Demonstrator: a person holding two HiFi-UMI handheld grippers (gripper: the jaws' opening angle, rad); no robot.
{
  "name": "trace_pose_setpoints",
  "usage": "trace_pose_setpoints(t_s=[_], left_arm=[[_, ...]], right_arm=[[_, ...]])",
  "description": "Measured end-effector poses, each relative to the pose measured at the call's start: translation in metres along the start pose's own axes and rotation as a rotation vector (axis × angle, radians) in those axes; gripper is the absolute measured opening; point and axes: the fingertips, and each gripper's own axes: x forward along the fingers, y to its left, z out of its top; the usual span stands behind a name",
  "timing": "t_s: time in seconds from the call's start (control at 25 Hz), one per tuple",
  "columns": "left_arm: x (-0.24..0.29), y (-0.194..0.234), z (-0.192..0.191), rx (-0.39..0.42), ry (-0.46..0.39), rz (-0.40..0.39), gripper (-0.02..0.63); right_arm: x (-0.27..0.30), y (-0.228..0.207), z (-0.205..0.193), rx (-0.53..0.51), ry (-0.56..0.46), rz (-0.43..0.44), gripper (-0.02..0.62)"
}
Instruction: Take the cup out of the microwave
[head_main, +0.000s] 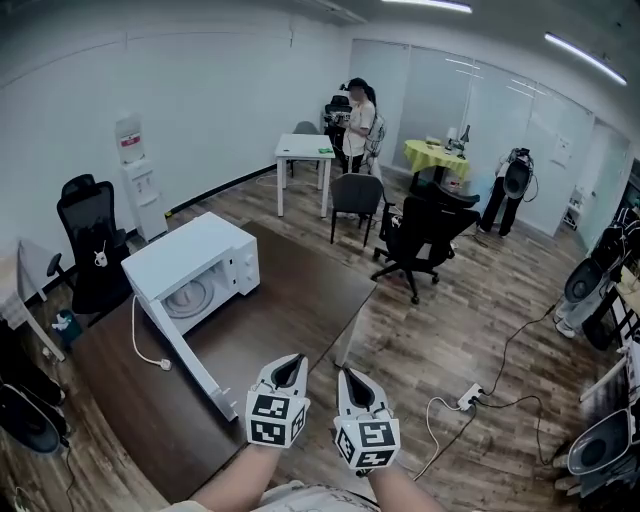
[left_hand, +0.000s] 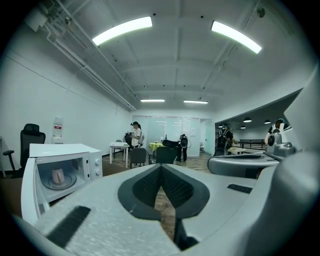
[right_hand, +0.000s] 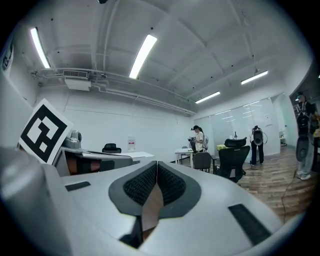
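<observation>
The white microwave (head_main: 195, 270) stands on the brown table (head_main: 300, 300) with its door (head_main: 185, 355) swung open toward me. A pale cup (left_hand: 58, 175) sits on the turntable plate (left_hand: 60, 182) inside the cavity, seen at the left of the left gripper view. In the head view only the turntable (head_main: 188, 297) shows. My left gripper (head_main: 290, 366) and right gripper (head_main: 352, 378) hover side by side over the table's near right corner, well short of the microwave. Both are shut with nothing between their jaws (left_hand: 161, 167) (right_hand: 156, 165).
A black office chair (head_main: 425, 235) and a grey chair (head_main: 355, 195) stand beyond the table's far right edge. Farther back are a white table (head_main: 305, 150), a person (head_main: 358, 122), and a water dispenser (head_main: 135, 175). A power strip (head_main: 470, 397) and cables lie on the floor.
</observation>
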Motion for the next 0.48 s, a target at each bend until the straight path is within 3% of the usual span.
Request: trace_pose_setpoints(t_s=[0.48], left_arm=[[0.006, 0.077, -0.007, -0.024, 0.016, 0.080, 0.012]], right_arm=[[0.080, 0.048, -0.011, 0.020, 0.022, 0.115, 0.017]])
